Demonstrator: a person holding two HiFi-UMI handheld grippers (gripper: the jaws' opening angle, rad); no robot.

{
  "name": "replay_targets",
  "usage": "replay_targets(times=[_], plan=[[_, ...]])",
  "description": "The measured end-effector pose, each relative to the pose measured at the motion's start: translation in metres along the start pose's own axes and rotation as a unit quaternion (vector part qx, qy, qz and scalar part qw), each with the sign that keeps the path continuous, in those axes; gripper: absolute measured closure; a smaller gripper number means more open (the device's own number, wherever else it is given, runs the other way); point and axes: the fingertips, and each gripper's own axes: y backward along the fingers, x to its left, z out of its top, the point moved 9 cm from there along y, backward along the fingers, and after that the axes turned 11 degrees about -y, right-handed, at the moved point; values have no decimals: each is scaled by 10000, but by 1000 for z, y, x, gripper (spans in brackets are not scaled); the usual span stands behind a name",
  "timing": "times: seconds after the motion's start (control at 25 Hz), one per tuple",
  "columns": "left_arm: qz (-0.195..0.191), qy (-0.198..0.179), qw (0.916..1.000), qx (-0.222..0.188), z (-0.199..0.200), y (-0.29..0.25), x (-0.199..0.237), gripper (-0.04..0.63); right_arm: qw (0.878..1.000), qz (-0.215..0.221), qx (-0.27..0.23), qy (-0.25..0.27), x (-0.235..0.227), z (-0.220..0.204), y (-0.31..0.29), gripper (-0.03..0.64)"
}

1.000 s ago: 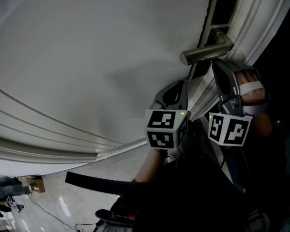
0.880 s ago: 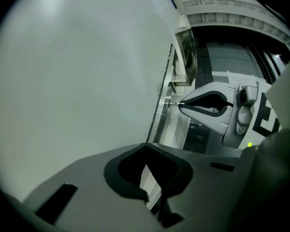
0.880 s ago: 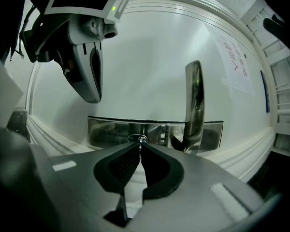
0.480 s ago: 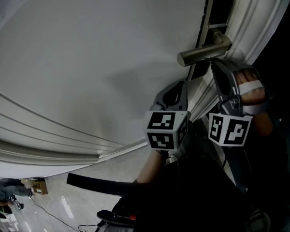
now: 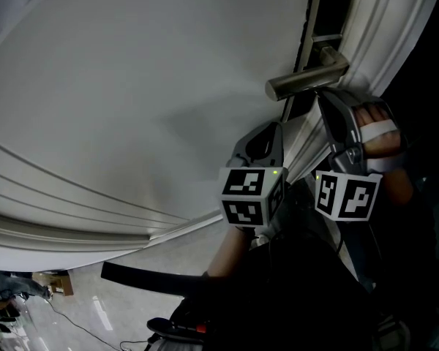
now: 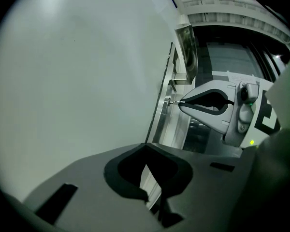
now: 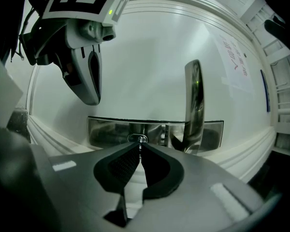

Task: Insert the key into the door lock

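Note:
The white door (image 5: 132, 101) carries a metal lever handle (image 5: 307, 79) on a steel lock plate (image 7: 154, 132). My right gripper (image 7: 139, 147) is shut on a small silver key (image 6: 175, 101), whose tip reaches the keyhole (image 7: 139, 139) just left of the handle (image 7: 193, 105). In the left gripper view the right gripper (image 6: 182, 101) points left at the lock on the door edge. My left gripper (image 6: 145, 147) hangs shut with nothing in it, lower and away from the lock. It shows as a grey finger (image 7: 89, 71) in the right gripper view.
Raised mouldings (image 5: 73, 218) run along the door panel and the frame (image 5: 380, 28). A paper notice (image 7: 234, 57) is stuck on the door. A person's hand (image 5: 377, 134) holds the right gripper. Glossy floor with cables and clutter (image 5: 14, 298) shows at the lower left.
Both grippers stay where they were. The handle shifts very slightly left in the head view.

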Motion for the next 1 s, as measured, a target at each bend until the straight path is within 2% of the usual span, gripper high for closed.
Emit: replay_targets(times=[0.56,1.0], plan=[[-7,61,10000,10,0,-1,1,595,10000,0,32,38,-1,2,-3,603],[-21,66,9999,94,2,1,2,595,9999,-4,19,-128,-1,2,-4,603]])
